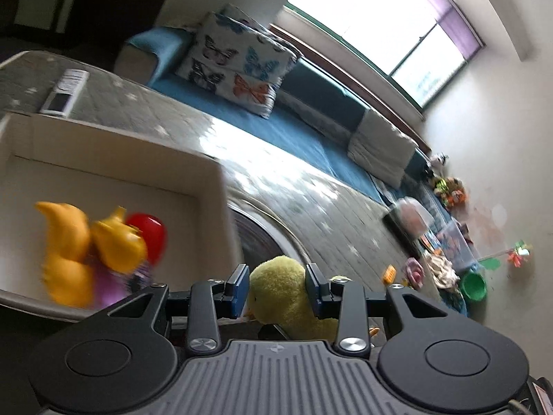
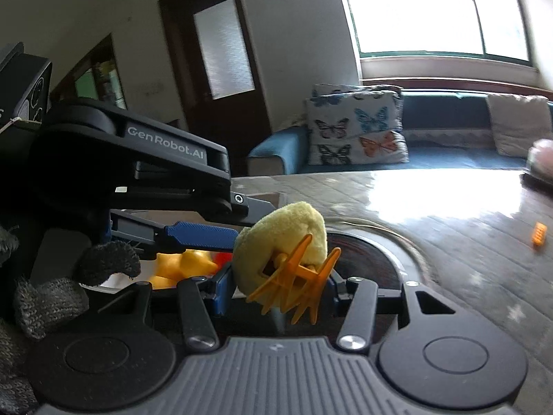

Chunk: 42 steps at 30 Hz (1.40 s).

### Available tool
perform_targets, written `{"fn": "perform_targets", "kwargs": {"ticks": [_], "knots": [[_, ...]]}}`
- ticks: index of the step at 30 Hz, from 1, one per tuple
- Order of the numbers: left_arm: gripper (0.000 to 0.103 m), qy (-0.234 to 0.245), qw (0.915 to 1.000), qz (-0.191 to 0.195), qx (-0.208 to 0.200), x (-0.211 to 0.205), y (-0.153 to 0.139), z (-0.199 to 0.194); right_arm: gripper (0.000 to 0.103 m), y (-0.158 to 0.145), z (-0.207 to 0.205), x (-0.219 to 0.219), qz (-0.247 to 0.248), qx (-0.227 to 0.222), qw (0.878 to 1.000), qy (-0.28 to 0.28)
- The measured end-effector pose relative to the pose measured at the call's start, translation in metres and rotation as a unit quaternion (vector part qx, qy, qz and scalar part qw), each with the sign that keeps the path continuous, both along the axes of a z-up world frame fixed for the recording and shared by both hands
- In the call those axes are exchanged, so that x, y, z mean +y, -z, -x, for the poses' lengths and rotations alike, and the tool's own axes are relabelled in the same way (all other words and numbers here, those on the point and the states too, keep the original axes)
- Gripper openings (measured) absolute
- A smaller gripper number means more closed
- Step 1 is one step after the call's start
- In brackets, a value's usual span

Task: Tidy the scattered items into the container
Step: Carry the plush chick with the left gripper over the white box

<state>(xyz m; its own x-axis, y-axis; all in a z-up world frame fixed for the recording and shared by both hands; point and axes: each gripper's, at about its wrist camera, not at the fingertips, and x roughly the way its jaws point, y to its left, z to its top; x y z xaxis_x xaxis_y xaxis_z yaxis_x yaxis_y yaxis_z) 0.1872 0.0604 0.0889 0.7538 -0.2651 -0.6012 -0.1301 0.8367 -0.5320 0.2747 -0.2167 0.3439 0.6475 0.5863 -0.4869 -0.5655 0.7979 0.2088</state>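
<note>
Carrying a plush duck (image 1: 287, 294) toward the box (image 1: 211, 186).

Left gripper (image 1: 276, 288) is clamped on the duck's body; in the right wrist view the duck hangs between the right gripper's (image 2: 276, 283) fingers too, orange feet foremost, though whether those fingers press it cannot be told. An orange toy (image 1: 86, 252) with a red part already lies in the box, just left of the duck. Judged step: transfer to the box. Next needs the duck brought over the rim, then released. An orange block (image 2: 539, 233) lies on the table (image 2: 449, 228).
</note>
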Motion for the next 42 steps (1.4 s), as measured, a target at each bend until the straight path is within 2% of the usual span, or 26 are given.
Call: {"fn": "perform_targets", "kwargs": {"ticks": [6, 13, 21, 24, 34, 37, 39, 42], "knots": [[0.038, -0.032, 0.9995, -0.002, 0.002, 0.04, 0.002, 0.002, 0.051, 0.001, -0.006, 0.045, 0.011, -0.003, 0.999, -0.033], [0.038, -0.051, 0.9985, 0.015, 0.016, 0.074, 0.02, -0.008, 0.051, 0.013, -0.018, 0.088, 0.032, 0.006, 0.998, -0.055], [0.038, -0.035, 0.9991, 0.024, 0.009, 0.078, 0.025, -0.015, 0.053, 0.015, -0.02, 0.092, 0.042, -0.003, 0.998, -0.041], [0.038, -0.038, 0.999, 0.022, 0.005, 0.08, 0.022, -0.012, 0.053, 0.01, -0.013, 0.095, 0.049, -0.021, 0.998, -0.042], [0.038, -0.079, 0.9967, 0.017, -0.008, 0.113, 0.013, 0.017, 0.053, -0.007, 0.009, 0.123, 0.032, -0.05, 0.995, -0.079], [0.038, -0.081, 0.9963, 0.027, -0.007, 0.126, 0.015, 0.025, 0.048, -0.007, 0.014, 0.138, 0.023, -0.053, 0.993, -0.102], [0.038, -0.081, 0.9962, 0.032, -0.003, 0.132, 0.017, 0.03, 0.038, -0.008, 0.017, 0.15, 0.019, -0.056, 0.991, -0.122], [0.038, -0.091, 0.9954, 0.032, -0.001, 0.141, 0.019, 0.037, 0.039, -0.006, 0.015, 0.164, 0.027, -0.036, 0.993, -0.106]]}}
